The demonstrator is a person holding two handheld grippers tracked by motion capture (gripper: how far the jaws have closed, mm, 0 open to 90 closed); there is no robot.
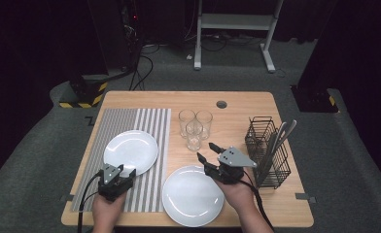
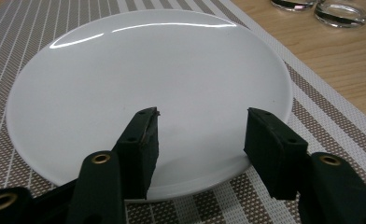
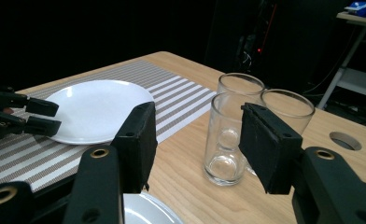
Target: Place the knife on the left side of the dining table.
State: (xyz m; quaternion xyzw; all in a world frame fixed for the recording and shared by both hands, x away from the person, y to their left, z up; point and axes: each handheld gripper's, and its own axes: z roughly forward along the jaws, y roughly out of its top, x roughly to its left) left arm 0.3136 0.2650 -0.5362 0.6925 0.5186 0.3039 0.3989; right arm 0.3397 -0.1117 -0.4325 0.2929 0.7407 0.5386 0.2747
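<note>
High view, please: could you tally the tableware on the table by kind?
White plates: 2, one on the striped placemat, one on bare wood
Clear glasses: 3
Striped placemat: 1
Black wire cutlery basket: 1
Total: 7

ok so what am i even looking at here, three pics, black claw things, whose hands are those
A person sits at a wooden table and holds a hand tool in each hand; each tool ends in two black jaws. The left gripper and the right gripper both stand open, and neither holds anything.

The high view comes from a fixed camera above the table. The other two come from small cameras riding on the tools, so each looks out along its own jaws.

On the table lie a striped placemat with a white plate on it, a second white plate on the bare wood, three drinking glasses and a black wire basket holding cutlery.

The left gripper's jaws sit over the near rim of the plate on the mat. The right gripper points toward the nearest glass.
</note>
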